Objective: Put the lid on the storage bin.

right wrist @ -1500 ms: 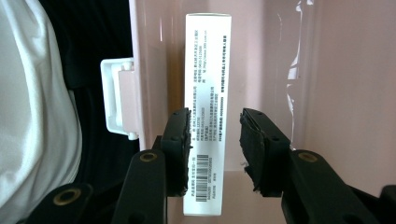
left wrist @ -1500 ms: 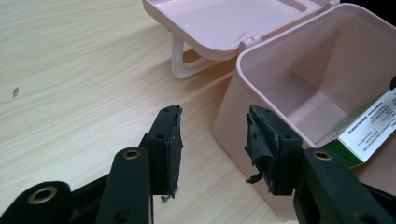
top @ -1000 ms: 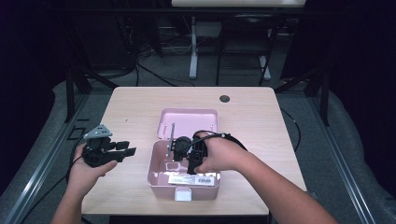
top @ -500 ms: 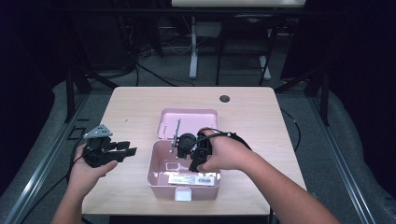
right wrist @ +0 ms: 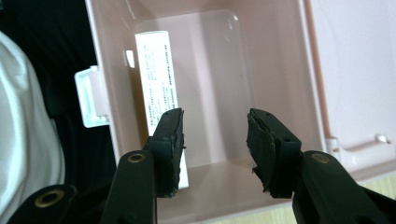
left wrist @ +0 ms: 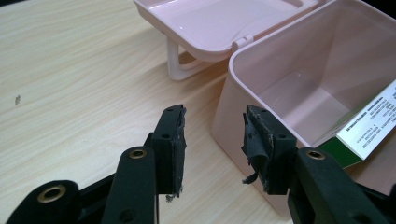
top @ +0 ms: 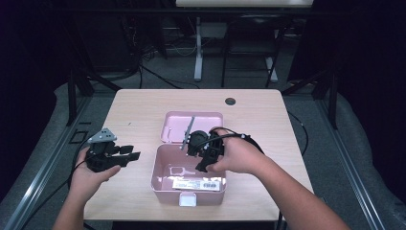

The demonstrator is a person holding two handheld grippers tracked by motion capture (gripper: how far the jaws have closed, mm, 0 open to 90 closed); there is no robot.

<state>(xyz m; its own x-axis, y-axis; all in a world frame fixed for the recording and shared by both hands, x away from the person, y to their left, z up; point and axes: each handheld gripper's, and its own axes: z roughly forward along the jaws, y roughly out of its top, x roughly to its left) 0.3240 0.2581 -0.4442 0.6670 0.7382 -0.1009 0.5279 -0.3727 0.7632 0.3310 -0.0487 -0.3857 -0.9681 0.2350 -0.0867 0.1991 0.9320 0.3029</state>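
The right gripper [top: 203,152] hangs over the open pink box [top: 158,175], and its jaws have just been opening, with nothing between them; to finish well, lift it straight up, clear of the walls. The small white carton [right wrist: 156,88] lies flat against the near wall of the box; the lid [top: 191,125] lies open behind. The left gripper [top: 125,154] waits at the left, jaws wide and empty.

Left hand-held gripper [top: 125,155] jaws apart, level; right hand-held gripper [top: 198,153] jaws just opening, empty.
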